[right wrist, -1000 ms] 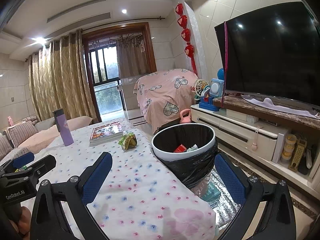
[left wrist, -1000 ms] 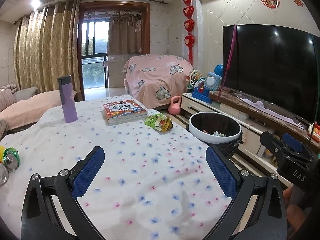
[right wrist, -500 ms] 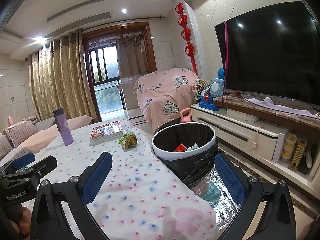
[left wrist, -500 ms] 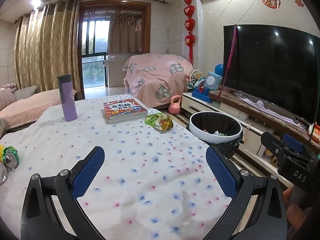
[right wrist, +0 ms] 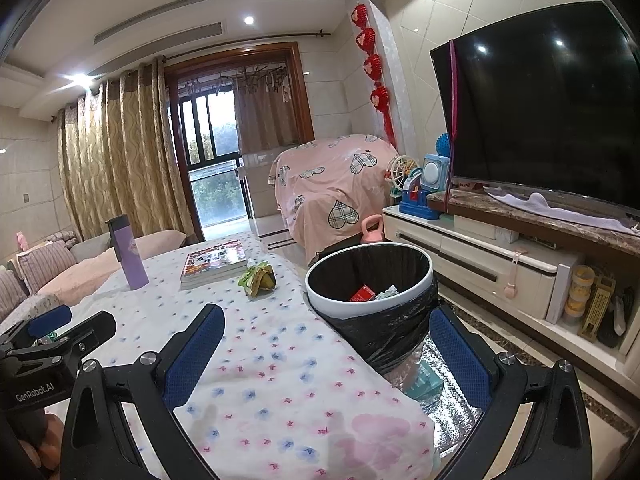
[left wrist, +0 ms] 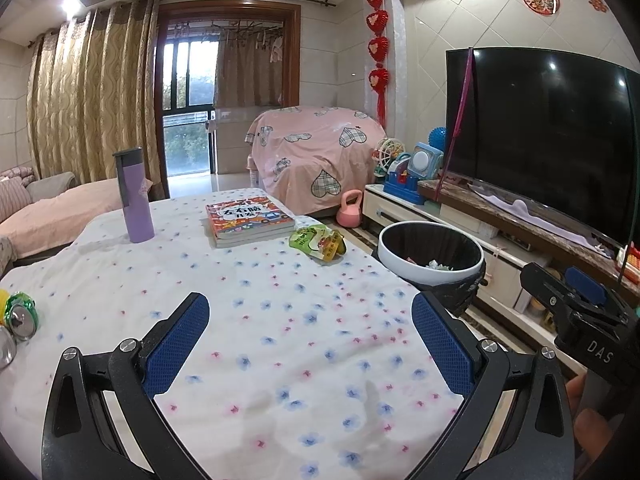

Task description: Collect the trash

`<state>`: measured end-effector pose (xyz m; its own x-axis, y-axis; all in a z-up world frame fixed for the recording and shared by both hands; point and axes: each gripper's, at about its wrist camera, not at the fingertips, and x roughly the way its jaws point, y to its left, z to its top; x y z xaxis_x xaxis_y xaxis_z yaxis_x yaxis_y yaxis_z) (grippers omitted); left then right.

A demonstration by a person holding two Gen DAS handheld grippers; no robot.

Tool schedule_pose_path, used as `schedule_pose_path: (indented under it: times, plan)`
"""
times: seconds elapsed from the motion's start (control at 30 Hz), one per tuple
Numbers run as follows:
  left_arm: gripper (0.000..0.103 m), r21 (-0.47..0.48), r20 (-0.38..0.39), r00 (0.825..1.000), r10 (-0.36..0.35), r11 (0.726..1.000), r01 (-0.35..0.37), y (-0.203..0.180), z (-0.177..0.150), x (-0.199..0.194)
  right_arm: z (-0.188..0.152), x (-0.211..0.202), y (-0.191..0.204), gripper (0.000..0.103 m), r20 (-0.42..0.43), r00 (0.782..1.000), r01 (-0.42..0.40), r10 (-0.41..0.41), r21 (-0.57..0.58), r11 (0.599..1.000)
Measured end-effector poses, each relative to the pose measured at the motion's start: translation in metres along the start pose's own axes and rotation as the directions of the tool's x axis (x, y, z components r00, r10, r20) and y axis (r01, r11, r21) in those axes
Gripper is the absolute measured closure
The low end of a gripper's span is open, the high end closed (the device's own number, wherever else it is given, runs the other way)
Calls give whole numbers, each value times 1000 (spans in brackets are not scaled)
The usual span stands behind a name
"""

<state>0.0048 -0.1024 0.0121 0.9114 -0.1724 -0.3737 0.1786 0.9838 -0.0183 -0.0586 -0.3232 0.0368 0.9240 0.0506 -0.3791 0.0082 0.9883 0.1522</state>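
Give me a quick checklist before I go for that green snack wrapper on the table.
1. Left hand-held gripper open and empty: ok.
2. Right hand-held gripper open and empty: ok.
3. Green snack wrapper lying apart from the book: ok.
4. Path across the tablecloth to the wrapper free: ok.
5. Trash bin open, with room: ok.
6. Whether the crushed cans at the left edge are empty: cannot tell.

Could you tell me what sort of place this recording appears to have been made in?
Most likely a home living room. A large television stands on a low cabinet, a sofa sits by curtains at a balcony door, and a cloth-covered table has a lined trash bin beside it.
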Motion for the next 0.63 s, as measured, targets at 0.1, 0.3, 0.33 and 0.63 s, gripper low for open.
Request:
schedule_pose_path:
  times: [0.1,0.3,0.33,0.63]
  plan:
    - [0,-1,-1,1000,0,1000,0,0,0,0,0,0,0,0,1,1000,-1,1,-1,1000]
    - [0,-2,-5,1000,2,1000,-2,1,-1,0,-1,0,1,0,-1,1000,-4,4,-1,1000]
    - [0,-3,-8,1000,1,1000,-1,2,-1,1,-1,0,1,0,-2,1000,-4,4,-1,1000]
    - [0,-7,-22,1000,-1,1000,1,3,-3,4,-3,3,5,0,-18,1000,-14,14,4,1000]
